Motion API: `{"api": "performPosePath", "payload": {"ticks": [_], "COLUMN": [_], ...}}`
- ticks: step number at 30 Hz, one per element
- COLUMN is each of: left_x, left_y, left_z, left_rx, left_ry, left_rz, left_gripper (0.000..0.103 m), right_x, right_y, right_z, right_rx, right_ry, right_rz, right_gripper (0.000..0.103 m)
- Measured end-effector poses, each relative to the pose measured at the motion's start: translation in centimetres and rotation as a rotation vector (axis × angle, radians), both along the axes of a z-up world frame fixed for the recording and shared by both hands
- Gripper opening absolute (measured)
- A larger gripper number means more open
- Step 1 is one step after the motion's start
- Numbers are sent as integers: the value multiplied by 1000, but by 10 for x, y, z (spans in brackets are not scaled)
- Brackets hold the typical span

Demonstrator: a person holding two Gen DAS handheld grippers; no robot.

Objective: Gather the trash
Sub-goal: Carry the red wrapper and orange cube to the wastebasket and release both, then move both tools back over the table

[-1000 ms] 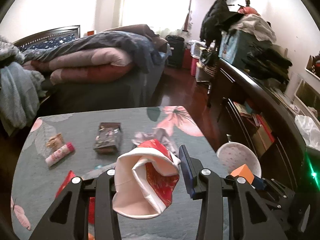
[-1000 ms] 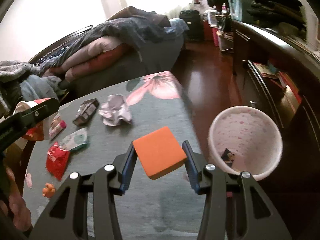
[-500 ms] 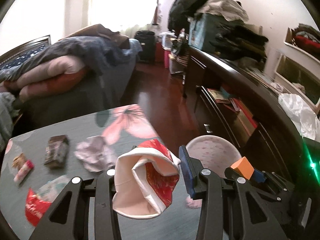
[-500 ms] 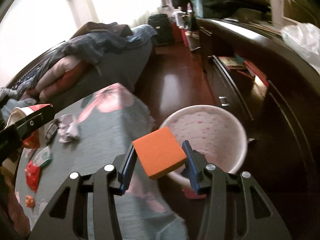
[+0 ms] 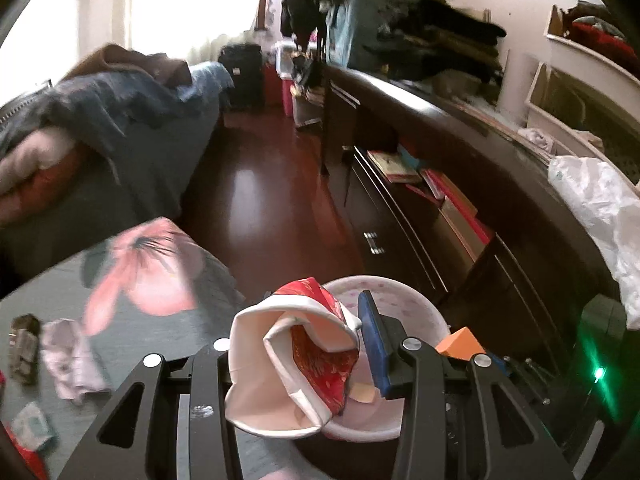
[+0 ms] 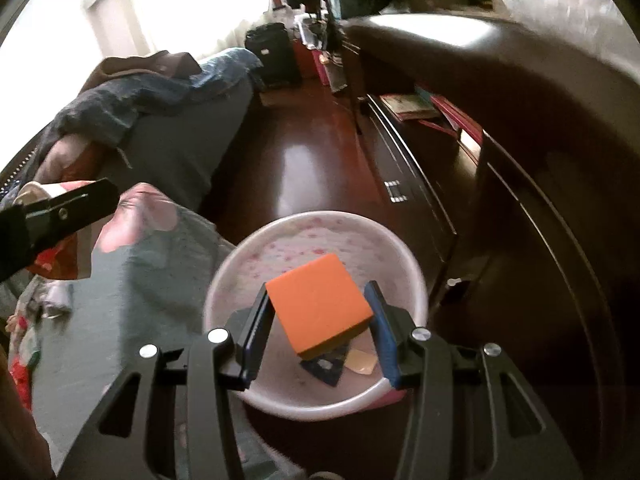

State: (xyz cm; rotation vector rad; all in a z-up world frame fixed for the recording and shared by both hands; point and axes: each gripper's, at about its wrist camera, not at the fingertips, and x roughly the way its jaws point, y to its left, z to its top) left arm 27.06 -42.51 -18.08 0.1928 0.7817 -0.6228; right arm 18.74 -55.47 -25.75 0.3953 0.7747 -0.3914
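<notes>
The right tongs [image 6: 316, 320] clamp a square orange sponge block [image 6: 318, 306] above the speckled pink round bin [image 6: 416, 280]. The left tongs [image 5: 296, 344] grip a crumpled red-and-white paper cup [image 5: 288, 360] at the bin's rim, beside the floral grey tabletop [image 5: 132, 312].

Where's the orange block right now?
In the right wrist view, the orange foam block sits clamped in the right gripper, directly above the pink speckled round bin beside the table's edge.
</notes>
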Motion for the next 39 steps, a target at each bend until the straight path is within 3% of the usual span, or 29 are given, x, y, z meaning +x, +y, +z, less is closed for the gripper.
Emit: {"api": "performPosePath", "payload": {"ticks": [7, 11, 17, 24, 28, 39], "left_x": [21, 23, 21, 11, 2, -10], "left_y": [-30, -37, -39, -15, 15, 123], "left_z": [-28, -32, -26, -5, 12, 45], "left_rx": [-7, 6, 17, 10, 10, -14], "left_ry": [107, 94, 44, 4, -41, -59], "left_rz": [-33, -19, -10, 10, 47, 185], "left_gripper": [46, 89, 92, 93, 96, 98], "right_x": [12, 18, 19, 10, 3, 1], "right_y": [-24, -30, -30, -12, 16, 108], "right_z": [-28, -37, -40, -23, 1, 58], "right_rx": [-18, -32, -38, -29, -49, -102], "right_ry": [45, 57, 68, 55, 24, -38], "right_rz": [-30, -36, -35, -20, 17, 172], "right_gripper": [48, 54, 58, 65, 74, 83]}}
